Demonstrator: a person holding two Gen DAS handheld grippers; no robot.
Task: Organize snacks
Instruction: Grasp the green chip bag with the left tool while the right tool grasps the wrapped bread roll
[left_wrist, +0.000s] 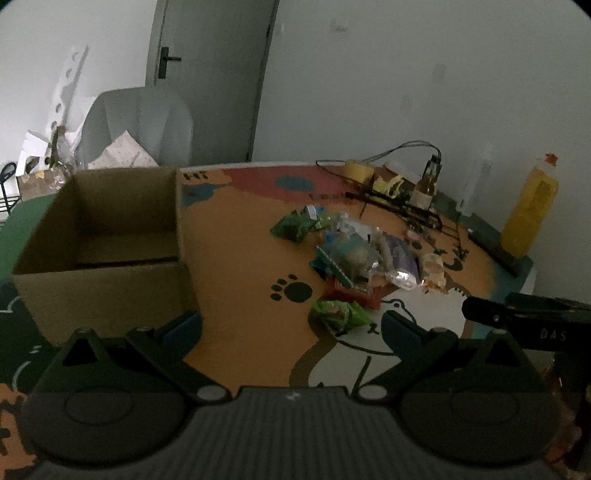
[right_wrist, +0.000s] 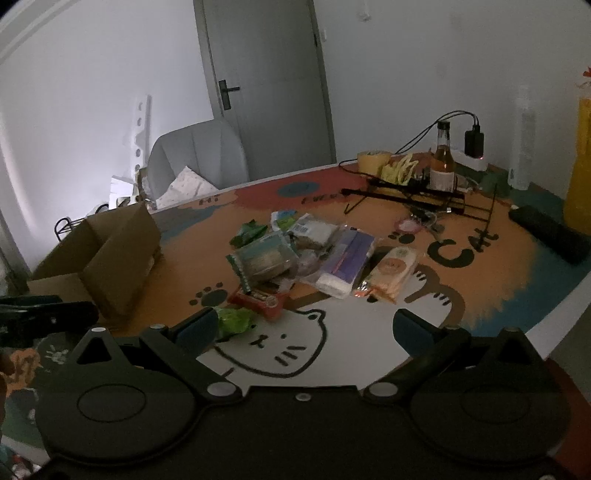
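Both grippers, left gripper (left_wrist: 291, 325) and right gripper (right_wrist: 304, 326), hovered with fingers spread wide, empty. Green packet (right_wrist: 233, 320) lay beside right gripper's left finger; best approached squarely, then dropped into cardboard box (left_wrist: 107, 236).

Dim room: grey door (right_wrist: 266, 88), possibly armchair (right_wrist: 199, 155).

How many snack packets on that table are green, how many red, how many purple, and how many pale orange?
Green: 2, the near green packet and the far green packet
Red: 1, the red packet
Purple: 1, the purple packet
Pale orange: 1, the pale orange packet
Total: 5; other clear-wrapped packets in the pile not counted.
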